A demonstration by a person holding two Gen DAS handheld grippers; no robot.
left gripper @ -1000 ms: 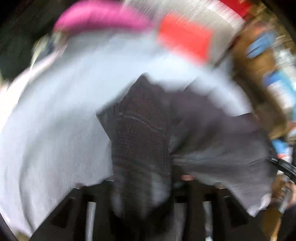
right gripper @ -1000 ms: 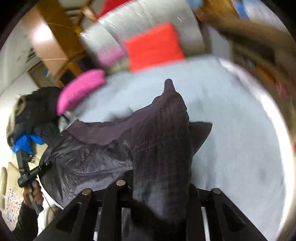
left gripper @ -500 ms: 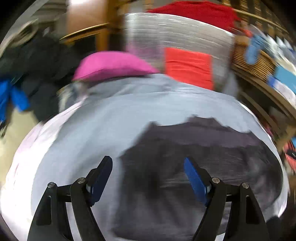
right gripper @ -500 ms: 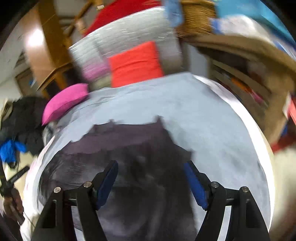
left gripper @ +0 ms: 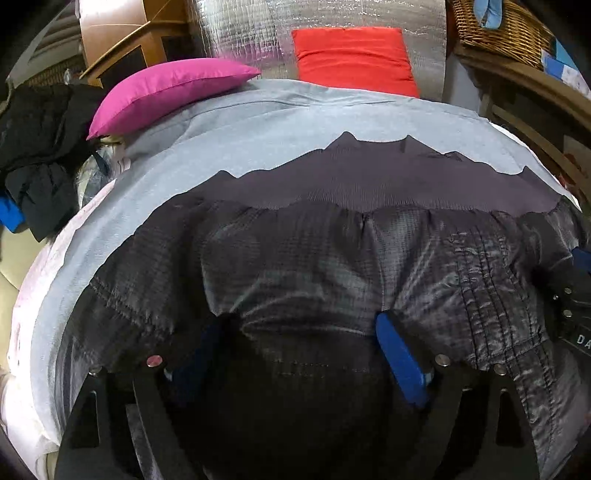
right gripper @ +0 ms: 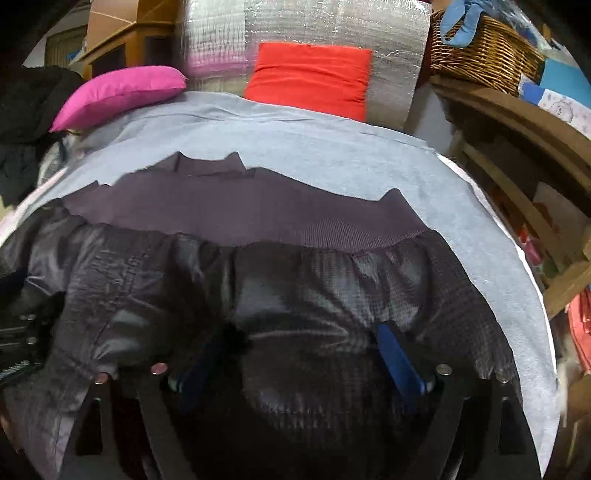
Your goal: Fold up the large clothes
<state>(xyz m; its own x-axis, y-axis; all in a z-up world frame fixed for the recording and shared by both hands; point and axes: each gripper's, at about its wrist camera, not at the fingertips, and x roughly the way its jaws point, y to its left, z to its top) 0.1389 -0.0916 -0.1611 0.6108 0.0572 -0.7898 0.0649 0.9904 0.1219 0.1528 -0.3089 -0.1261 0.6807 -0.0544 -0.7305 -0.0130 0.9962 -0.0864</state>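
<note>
A dark grey quilted jacket (left gripper: 314,258) lies spread on a pale blue-grey sheet (left gripper: 258,122), its ribbed purple hem (left gripper: 369,177) at the far side. It also fills the right wrist view (right gripper: 277,288). My left gripper (left gripper: 299,350) is open, its blue pads low over the jacket's near part. My right gripper (right gripper: 295,354) is open too, low over the jacket to the right. The right gripper shows at the right edge of the left wrist view (left gripper: 572,295).
A magenta pillow (left gripper: 166,92) and a red cushion (left gripper: 354,59) sit at the bed's far end before a silver foil panel (right gripper: 295,22). Dark clothes (left gripper: 33,147) are piled at left. A wicker basket (right gripper: 480,55) and wooden shelves (right gripper: 535,166) stand at right.
Both grippers let go of the jacket they held bunched a second ago. It now lies spread flat on the sheet and both grippers have come down low over it.
</note>
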